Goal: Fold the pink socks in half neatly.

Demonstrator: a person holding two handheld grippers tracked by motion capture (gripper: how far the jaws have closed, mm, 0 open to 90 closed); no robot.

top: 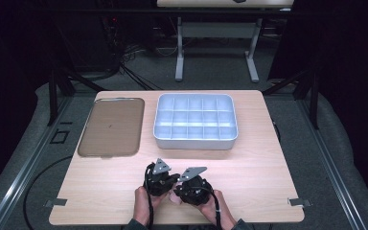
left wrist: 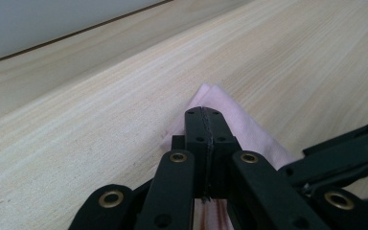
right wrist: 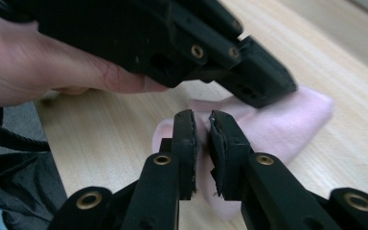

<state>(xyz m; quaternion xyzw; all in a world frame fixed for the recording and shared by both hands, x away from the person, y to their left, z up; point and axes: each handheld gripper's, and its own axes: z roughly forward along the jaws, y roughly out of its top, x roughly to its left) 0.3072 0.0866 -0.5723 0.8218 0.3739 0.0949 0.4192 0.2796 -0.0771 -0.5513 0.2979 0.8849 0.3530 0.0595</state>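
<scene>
Your left tool [left wrist: 204, 125] is clamped tight on the small pink folded cloth [right wrist: 287, 122], low on the pale wooden counter [top: 249, 163] near six o'clock. Your right tool [right wrist: 203, 125] stands slightly parted over it; you're likely regripping, so next pinch a free edge.

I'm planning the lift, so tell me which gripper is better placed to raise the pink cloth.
Left. The left gripper has its fingers shut on a fold of the pink cloth, while the right gripper holds its fingers slightly apart and would likely need to close first.
</scene>
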